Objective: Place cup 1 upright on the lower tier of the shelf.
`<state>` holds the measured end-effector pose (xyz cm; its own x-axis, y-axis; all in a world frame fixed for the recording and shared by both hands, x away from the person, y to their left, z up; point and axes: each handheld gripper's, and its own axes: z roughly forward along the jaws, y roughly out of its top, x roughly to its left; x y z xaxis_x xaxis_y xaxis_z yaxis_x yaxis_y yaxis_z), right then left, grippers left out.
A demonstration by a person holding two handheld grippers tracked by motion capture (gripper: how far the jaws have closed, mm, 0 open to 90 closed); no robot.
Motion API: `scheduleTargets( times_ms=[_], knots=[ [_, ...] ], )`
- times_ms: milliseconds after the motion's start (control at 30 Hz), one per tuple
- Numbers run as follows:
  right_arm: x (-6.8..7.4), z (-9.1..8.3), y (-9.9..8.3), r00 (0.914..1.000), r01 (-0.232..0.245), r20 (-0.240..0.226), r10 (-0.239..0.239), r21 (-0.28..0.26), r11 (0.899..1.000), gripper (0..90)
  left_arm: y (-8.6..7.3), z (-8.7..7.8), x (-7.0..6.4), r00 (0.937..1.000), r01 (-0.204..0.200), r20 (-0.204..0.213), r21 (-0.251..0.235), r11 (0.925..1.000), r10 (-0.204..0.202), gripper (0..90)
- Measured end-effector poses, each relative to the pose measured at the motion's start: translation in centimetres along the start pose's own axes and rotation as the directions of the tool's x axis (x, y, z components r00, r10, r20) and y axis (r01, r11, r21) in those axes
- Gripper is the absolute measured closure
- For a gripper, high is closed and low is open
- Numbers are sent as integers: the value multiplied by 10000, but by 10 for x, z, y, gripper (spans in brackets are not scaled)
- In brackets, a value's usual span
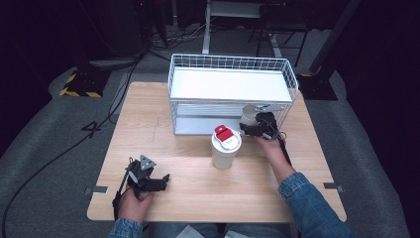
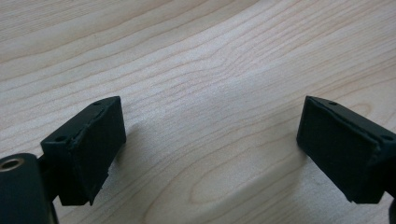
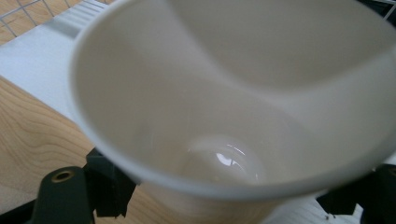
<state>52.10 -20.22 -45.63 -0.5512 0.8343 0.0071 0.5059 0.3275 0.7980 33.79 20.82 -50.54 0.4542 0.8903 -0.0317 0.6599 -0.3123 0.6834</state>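
Wooden table (image 1: 198, 193) bears a white wire rack (image 1: 230, 89), at whose front right corner the right gripper (image 1: 258, 127) clamps an empty white cup (image 3: 224, 107), apparently mid-transfer, likely next needing level placement, while the left gripper (image 1: 157, 182) rests wide, holding nothing.

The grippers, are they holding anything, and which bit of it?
The right gripper holds a white paper cup by its lower sides, one jaw on each side. The left gripper is open over bare table.
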Motion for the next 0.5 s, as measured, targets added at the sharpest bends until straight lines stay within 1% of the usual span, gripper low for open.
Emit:
scheduleTargets(
  times_ms=[67,100,133,167,433,500],
  knots=[
    [0,1,0,10000,-38,41,38,-6,10000,227,0,0,0,10000,-1,1,0,10000,1,86],
    [-1,3,1,10000,32,84,-32,-77,10000,227,0,0,0,10000,-1,1,0,10000,1,86],
    [-2,4,1,9999,9,119,-8,-91,10000,227,0,0,0,10000,-5,0,-6,10000,5,86],
    [-2,6,2,9998,-149,158,151,-124,9998,227,0,0,0,10000,-2,-2,0,10000,2,86],
    [-3,12,3,9994,-172,284,177,-179,9997,227,0,0,0,10000,-7,-1,-4,10000,7,86],
    [-3,15,3,9991,-303,275,308,-204,9993,227,0,0,0,10000,2,-1,0,10000,-2,86]
  ],
)
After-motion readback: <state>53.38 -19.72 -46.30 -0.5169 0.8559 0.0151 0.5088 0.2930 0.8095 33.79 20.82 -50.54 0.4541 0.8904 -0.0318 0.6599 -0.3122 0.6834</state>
